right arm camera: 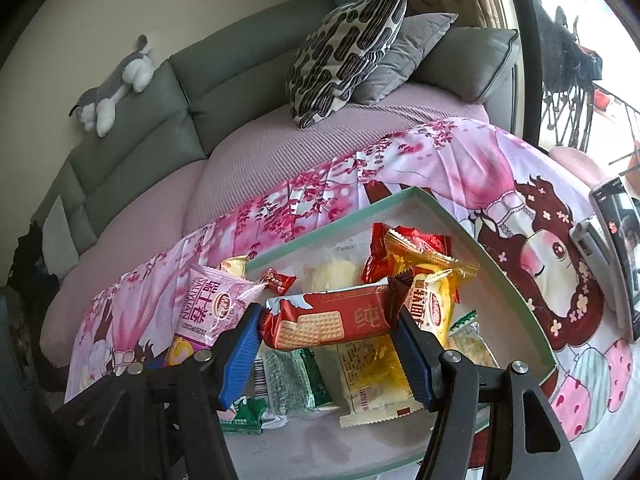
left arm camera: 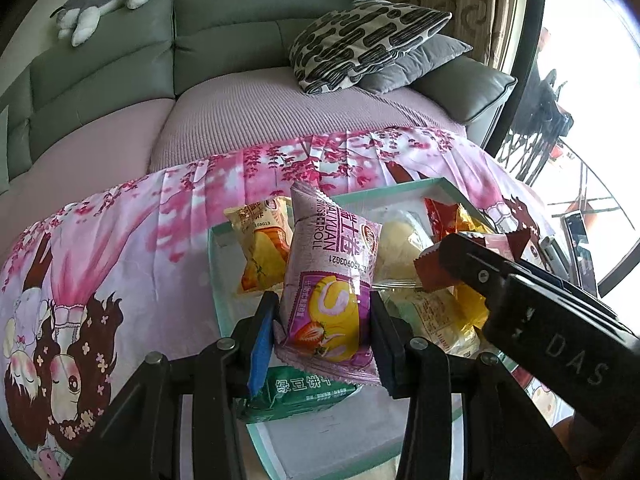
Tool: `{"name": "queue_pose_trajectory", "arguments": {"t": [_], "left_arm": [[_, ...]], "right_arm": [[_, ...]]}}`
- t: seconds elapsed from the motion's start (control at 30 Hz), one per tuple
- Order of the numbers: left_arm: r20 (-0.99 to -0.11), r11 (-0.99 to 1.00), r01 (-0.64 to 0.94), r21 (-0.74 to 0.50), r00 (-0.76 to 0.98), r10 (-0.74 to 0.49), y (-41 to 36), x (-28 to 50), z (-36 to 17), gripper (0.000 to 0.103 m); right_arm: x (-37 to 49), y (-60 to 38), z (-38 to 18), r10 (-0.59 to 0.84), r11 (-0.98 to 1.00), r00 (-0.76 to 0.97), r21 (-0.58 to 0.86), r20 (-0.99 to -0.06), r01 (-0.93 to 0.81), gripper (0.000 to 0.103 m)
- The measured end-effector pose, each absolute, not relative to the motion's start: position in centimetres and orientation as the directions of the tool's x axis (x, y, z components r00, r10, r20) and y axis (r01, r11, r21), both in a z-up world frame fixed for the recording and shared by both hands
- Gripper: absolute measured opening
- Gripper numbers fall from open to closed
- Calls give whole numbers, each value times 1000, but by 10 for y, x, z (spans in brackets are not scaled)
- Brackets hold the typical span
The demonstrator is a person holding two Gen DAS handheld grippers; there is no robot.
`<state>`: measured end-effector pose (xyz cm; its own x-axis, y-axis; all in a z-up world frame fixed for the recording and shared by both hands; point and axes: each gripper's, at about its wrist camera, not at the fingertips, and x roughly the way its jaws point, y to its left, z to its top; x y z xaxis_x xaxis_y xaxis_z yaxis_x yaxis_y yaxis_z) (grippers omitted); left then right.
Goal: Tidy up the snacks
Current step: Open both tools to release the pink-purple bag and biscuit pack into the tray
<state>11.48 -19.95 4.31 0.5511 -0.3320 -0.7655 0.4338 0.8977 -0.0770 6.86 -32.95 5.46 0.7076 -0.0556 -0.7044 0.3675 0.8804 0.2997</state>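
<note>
- The purple Swiss roll packet (left arm camera: pixel 330 292) stands on end between the pads of the left gripper (left arm camera: pixel 324 328), which is clamped on its lower part; its long axis runs up and away from the camera, crimped top edge farthest.
- The red wafer packet (right arm camera: pixel 328 318) lies crosswise in the right gripper (right arm camera: pixel 328 344), long axis side to side, one crimped end against each pad, which pinch it.
- Both packets hang over the shallow box (right arm camera: pixel 516 280) with its mint-green rim.
- Inside lie a green packet (right arm camera: pixel 292 376), a yellow packet (right arm camera: pixel 434 296) and other snacks.
- The box sits on a pink cartoon cloth (left arm camera: pixel 120 248), with a sofa (left arm camera: pixel 224 32) beyond.
</note>
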Motion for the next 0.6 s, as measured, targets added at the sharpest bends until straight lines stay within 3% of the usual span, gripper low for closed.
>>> {"name": "queue_pose_trajectory", "arguments": {"t": [0.6], "left_arm": [[-782,889,453,-70,529,-331,-206,118,33,49]], "right_arm": [[81,-322,44,-31,886,691,299,-722,353,69]]}}
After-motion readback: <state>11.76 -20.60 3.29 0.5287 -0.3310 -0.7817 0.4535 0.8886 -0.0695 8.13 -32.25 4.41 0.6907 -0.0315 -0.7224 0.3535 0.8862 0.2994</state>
